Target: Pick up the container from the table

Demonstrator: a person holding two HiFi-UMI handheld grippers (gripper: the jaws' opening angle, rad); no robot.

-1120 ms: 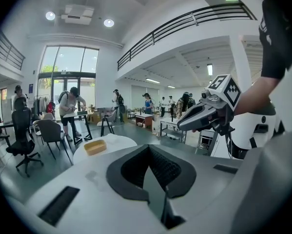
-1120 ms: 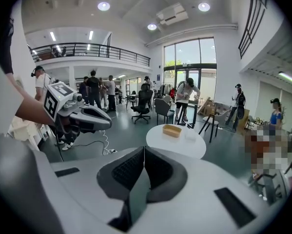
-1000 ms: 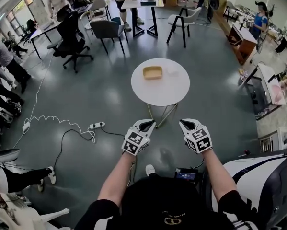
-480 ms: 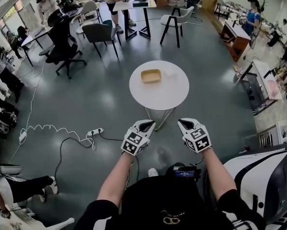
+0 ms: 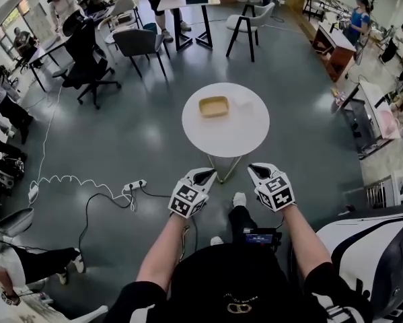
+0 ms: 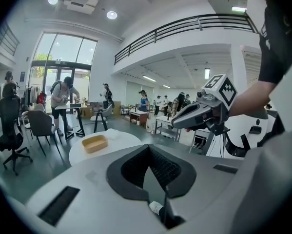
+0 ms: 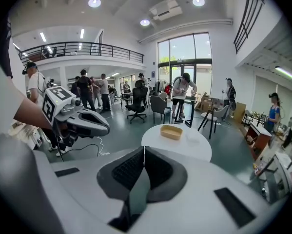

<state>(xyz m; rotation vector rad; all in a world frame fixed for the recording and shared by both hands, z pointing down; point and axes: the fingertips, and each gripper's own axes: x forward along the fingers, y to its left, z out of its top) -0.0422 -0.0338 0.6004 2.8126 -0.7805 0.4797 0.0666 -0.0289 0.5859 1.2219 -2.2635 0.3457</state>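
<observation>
Both grippers are off the table and empty.

- Left gripper [image 5: 205,175]: in the left gripper view its jaws [image 6: 148,150] are pressed together at the tips with nothing between them. It is held low over the grey floor, on the near side of the table, pointing roughly toward it.
- Right gripper [image 5: 256,170]: same story. In the right gripper view the jaws [image 7: 144,150] meet along a closed seam, no load. It sits level with the left one, the two well apart from each other, tips angled slightly inward.
- Container [image 5: 214,105]: shallow tan rectangular tray, open top, lying flat on the round white table [image 5: 235,136], left of centre on the far half. Neither gripper touches it, and both are well short of it. It also shows in the left gripper view [image 6: 94,143] and the right gripper view [image 7: 171,131], sitting upright on the tabletop.
- Something pale and see-through lies just right of the container on the table. I can't tell what it is.
- Floor: a white power strip [image 5: 135,184] with a looping white cable lies to the left of the left gripper. The person's white shoe [image 5: 239,199] shows between the two grippers, below the table edge.
- Background: black office chair [image 5: 87,59] far left, people standing around desks at the back.
</observation>
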